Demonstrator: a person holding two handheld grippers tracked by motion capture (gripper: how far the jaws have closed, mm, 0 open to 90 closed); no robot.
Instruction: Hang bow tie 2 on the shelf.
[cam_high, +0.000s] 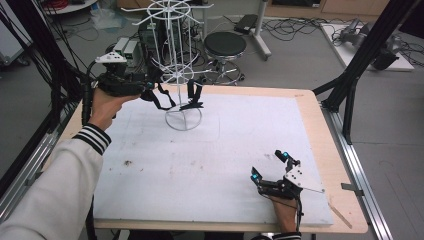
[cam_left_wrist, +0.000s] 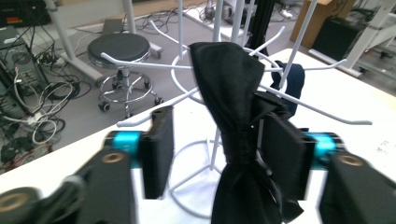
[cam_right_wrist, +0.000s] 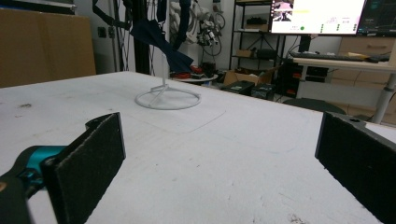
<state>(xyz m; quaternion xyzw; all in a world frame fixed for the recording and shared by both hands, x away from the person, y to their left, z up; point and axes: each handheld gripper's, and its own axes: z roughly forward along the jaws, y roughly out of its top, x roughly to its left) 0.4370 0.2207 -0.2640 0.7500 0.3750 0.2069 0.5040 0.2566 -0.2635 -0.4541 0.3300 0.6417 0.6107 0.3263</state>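
Observation:
A white wire rack (cam_high: 172, 50) stands at the far side of the table on a ring base (cam_high: 183, 120). A black bow tie (cam_left_wrist: 233, 107) hangs from one of its arms. My left gripper (cam_left_wrist: 217, 154) is open around that tie, whose knot lies close to the right pad (cam_left_wrist: 280, 149), with a gap on the other side. In the high view the left gripper (cam_high: 149, 92) is held up beside the rack, at the black tie (cam_high: 162, 100). A navy bow tie (cam_high: 193, 95) hangs on a farther arm. My right gripper (cam_high: 269, 165) rests open and empty near the table's front right.
A white mat (cam_high: 210, 160) covers the wooden table (cam_high: 320, 145). Behind the table are a round black stool (cam_high: 225, 46), computer boxes and floor cables. A black frame post (cam_high: 360, 60) rises at the right. From the right gripper view the rack base (cam_right_wrist: 167, 99) sits far ahead.

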